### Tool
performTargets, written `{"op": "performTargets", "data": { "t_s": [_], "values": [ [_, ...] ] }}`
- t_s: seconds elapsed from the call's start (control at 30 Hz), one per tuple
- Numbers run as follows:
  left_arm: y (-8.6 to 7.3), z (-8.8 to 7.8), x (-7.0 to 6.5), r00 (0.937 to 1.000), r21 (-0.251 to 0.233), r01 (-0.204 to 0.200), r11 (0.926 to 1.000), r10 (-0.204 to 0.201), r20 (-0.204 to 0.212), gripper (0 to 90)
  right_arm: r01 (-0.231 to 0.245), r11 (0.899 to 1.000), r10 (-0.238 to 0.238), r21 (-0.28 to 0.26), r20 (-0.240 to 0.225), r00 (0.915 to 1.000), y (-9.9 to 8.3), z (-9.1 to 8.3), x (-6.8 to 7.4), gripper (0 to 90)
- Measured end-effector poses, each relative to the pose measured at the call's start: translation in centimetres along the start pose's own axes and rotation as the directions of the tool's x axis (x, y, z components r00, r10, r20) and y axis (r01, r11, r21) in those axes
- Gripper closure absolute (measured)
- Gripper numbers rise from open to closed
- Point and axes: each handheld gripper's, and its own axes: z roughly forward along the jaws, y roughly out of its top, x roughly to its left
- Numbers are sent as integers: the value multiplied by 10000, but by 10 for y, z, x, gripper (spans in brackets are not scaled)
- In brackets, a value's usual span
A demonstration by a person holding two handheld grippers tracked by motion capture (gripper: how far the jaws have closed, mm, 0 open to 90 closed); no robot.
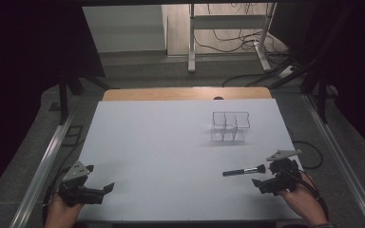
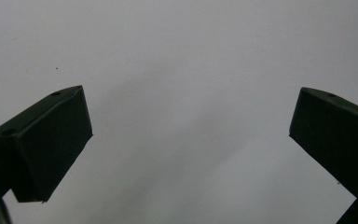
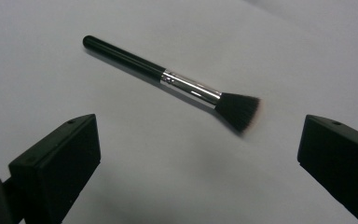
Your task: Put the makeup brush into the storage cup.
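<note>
A makeup brush point(image 1: 244, 170) with a black handle, silver ferrule and dark bristles lies flat on the white table near the front right. My right gripper point(image 1: 262, 175) sits just right of its bristle end, open and holding nothing. In the right gripper view the brush point(image 3: 186, 86) lies crosswise a little beyond the open right gripper point(image 3: 198, 149), with the bristles toward the right jaw. A clear acrylic organiser point(image 1: 230, 127) with several compartments stands empty farther back. My left gripper point(image 1: 100, 178) rests at the front left, open; the left gripper point(image 2: 191, 135) looks down on bare white surface.
The white table top point(image 1: 161, 142) ends in a wooden strip point(image 1: 185, 93) at the back. Metal rails point(image 1: 43, 161) run along both sides. Cables and a table frame point(image 1: 228, 33) lie on the floor beyond.
</note>
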Motion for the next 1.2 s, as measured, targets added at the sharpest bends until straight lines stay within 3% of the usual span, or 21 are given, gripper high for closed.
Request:
{"op": "performTargets", "data": {
  "t_s": [0.5,1.2],
  "values": [
    [0,1,0,10000,11,18,10000,-18,18,0,150,9967,-145,795,-68,9999,13,10,-3,0],
    [0,1,0,10000,27,22,10000,-22,71,0,598,9888,-565,1366,-279,9980,34,20,-5,0]
  ]
}}
